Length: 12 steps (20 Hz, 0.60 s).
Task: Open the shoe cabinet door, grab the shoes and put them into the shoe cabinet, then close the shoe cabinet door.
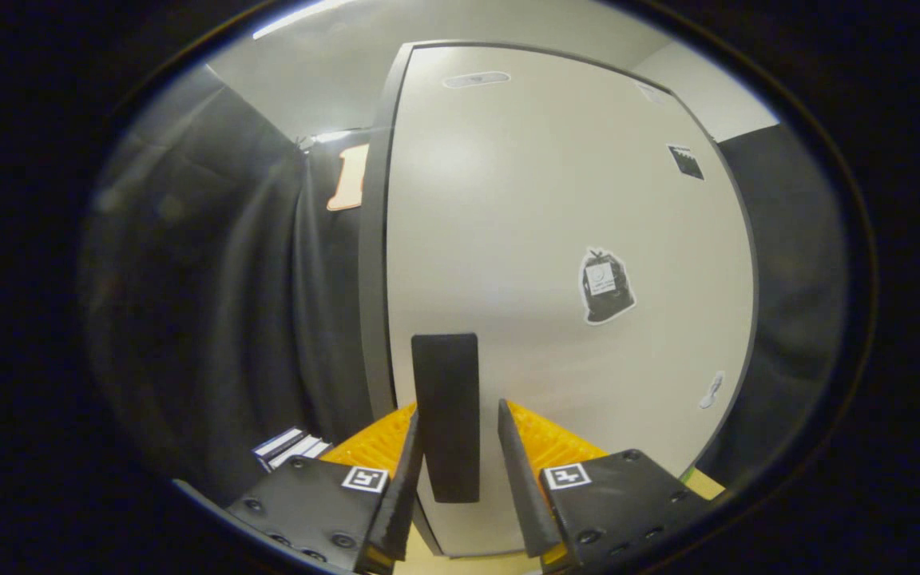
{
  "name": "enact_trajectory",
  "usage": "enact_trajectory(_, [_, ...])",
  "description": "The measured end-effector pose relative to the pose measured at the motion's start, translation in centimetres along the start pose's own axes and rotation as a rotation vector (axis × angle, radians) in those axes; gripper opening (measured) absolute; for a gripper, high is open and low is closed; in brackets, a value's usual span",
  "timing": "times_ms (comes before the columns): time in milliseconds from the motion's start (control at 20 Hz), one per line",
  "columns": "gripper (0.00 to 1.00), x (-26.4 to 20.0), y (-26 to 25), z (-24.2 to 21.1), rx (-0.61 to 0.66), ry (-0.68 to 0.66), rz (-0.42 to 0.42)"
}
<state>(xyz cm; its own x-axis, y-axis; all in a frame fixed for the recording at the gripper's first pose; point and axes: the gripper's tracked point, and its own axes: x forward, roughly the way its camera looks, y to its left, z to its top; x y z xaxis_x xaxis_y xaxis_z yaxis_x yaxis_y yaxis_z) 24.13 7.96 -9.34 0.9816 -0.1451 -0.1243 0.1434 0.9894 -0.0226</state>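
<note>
we see only a thin strip of pale floor (468,563), at the foot of the shoe cabinet door (556,263), low between the tool (460,447) fingers. cabinet stands directly on that strip; its white door with dark edge trim rises straight from it. a small light-coloured patch of floor also shows past the door's lower right corner, beside the right finger mount. floor looks flat and plain. we can't tell if anything else sits on it; the fingers cover most of it. tool fingers sit apart either side of the door's dark handle (446,415).
</note>
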Motion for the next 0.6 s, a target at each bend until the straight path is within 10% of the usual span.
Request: enact_trajectory(600, [0.16,-0.22,0.69,-0.08,-0.022,0.0,0.016])
